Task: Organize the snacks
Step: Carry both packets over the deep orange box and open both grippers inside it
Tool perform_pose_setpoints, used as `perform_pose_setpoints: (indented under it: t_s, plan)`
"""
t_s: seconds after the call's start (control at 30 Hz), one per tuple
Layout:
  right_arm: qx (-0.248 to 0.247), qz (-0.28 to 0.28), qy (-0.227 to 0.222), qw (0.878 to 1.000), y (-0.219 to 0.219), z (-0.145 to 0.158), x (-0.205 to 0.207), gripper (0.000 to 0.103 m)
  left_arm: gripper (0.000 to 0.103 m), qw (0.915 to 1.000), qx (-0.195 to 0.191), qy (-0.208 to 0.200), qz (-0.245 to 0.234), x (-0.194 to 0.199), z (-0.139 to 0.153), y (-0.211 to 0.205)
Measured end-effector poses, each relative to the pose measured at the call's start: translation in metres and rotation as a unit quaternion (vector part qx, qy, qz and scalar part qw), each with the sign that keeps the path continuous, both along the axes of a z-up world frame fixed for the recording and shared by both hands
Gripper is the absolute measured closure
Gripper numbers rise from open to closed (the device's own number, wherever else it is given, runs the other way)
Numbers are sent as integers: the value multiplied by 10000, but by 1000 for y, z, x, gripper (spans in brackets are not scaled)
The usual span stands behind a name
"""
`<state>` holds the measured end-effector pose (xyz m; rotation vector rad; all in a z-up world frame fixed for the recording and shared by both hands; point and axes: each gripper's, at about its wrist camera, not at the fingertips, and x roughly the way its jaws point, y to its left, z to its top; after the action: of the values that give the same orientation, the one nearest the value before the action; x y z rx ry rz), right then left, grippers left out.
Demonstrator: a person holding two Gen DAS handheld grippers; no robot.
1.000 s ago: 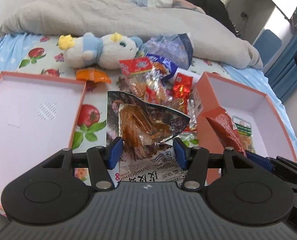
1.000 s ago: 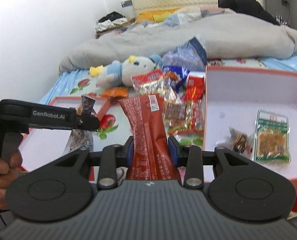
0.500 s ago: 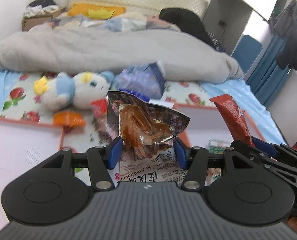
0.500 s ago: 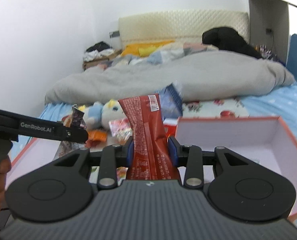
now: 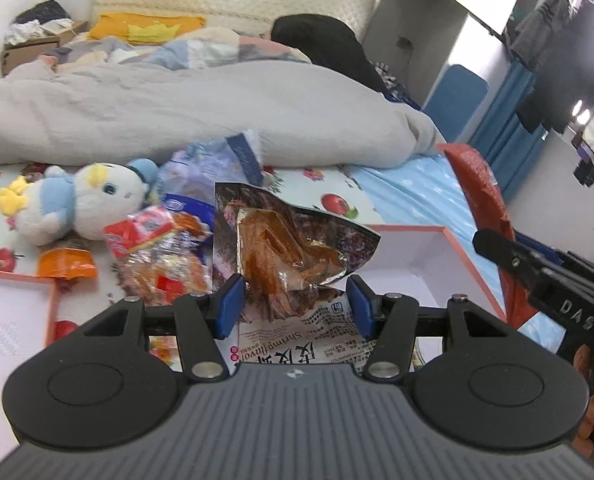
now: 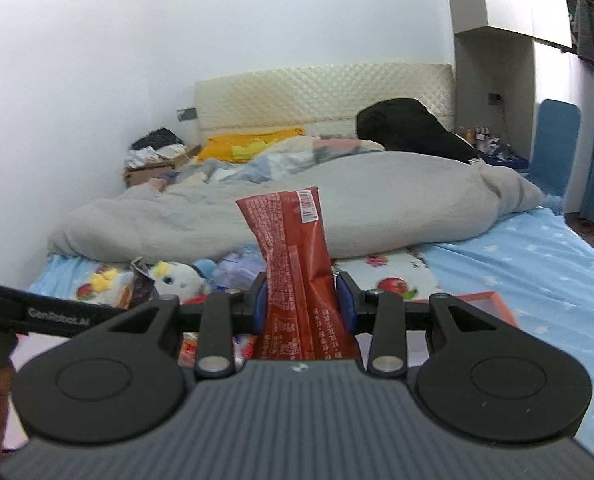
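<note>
The left claw [image 5: 295,304] is clenched on a shrimp snack pack [image 5: 293,256], held above the bed in front of the plush toy [image 5: 73,204]. The right claw [image 6: 301,304] grips a red packet [image 6: 293,256] upright, to the right of the toy. Loose snacks [image 5: 157,248] lie just beside the toy, with a pink box [image 5: 429,252] further right.

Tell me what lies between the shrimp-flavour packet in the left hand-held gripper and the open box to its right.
Nothing visible: the shrimp-flavour packet, clamped in the left hand-held gripper, hangs just before the box, whose visible white inside is bare. The loose snack pile lies left.
</note>
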<state>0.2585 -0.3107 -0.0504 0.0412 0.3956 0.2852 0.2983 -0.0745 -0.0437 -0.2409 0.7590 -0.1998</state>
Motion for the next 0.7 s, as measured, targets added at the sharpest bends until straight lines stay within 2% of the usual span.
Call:
perform_pose_setpoints:
  t_s: [0.4,0.7]
  plan:
    - [-228,-360,690,9967,-41,-54,15,64,42,9979,8,475,-440,36,-42,-56]
    - [-226,-359,1097,9931,-51,-91,26,63,42,9937,247,871,-660,61,-75,-76]
